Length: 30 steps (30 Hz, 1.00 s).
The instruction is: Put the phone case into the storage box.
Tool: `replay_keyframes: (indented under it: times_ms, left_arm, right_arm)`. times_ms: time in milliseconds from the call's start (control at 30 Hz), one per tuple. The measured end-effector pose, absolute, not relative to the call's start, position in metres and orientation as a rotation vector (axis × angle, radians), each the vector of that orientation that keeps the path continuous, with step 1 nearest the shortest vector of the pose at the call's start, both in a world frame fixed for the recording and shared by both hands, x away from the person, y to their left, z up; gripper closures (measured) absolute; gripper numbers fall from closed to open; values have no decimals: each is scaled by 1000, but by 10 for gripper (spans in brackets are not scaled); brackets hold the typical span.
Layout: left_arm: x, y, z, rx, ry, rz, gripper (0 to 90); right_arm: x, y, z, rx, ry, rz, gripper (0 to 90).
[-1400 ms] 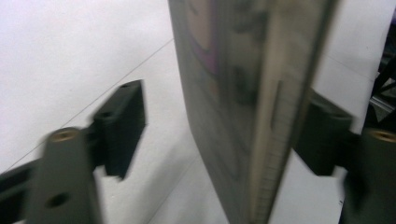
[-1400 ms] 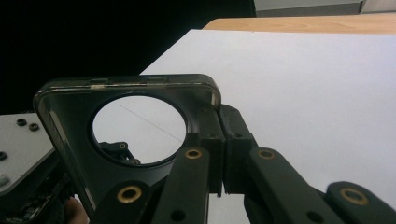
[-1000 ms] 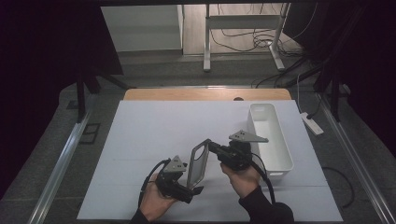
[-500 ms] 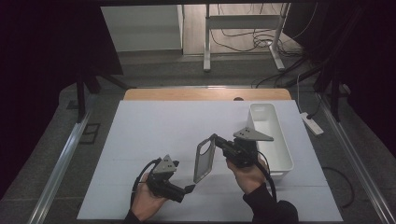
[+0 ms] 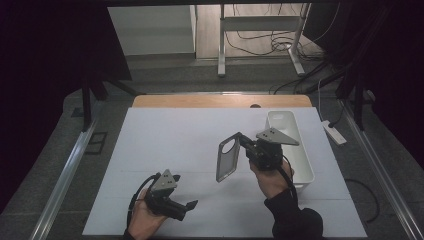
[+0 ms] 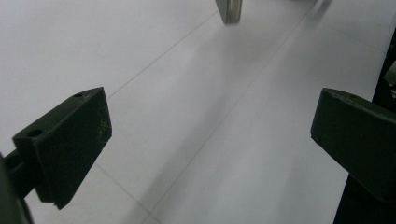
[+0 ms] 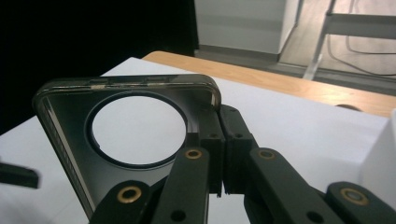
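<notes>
Since the earlier frames the left gripper (image 5: pixel 176 206) has pulled back from the phone case (image 5: pixel 227 160) and dropped low to the near-left of it, jaws spread wide with nothing between them. The right gripper (image 5: pixel 243 142) has kept the case and lifted it up and away, toward the white bin (image 5: pixel 303 172). Its jaws are pressed together on the case's edge, beside the round camera cutout (clear in the right gripper view (image 7: pixel 140 140)). The case hangs above the worktop (image 5: pixel 165 140), just left of the bin. Count: one case, one bin, two grippers. The worktop is white and sheet-covered, with a wooden strip at its far edge. Beyond the bin are a grey floor, cables and metal stand legs; the sides are dark.
</notes>
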<state>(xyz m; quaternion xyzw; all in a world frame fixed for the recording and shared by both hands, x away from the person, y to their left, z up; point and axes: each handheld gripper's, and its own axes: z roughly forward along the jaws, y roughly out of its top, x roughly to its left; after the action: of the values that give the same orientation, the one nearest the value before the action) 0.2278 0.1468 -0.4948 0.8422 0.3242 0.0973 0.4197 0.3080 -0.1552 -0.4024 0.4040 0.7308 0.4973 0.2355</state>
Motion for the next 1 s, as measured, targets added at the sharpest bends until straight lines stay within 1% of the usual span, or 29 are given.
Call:
replay_keyframes:
  times_ms: [500,1000]
  left_arm:
    - [215,176,-501,2057,879,218,0]
    - [197,211,-504,2030,966,264,0]
  right_arm:
    - [328,-167,-395,1140,1936,1321,889]
    - [344,-175,-382,1145,1895,1322,889]
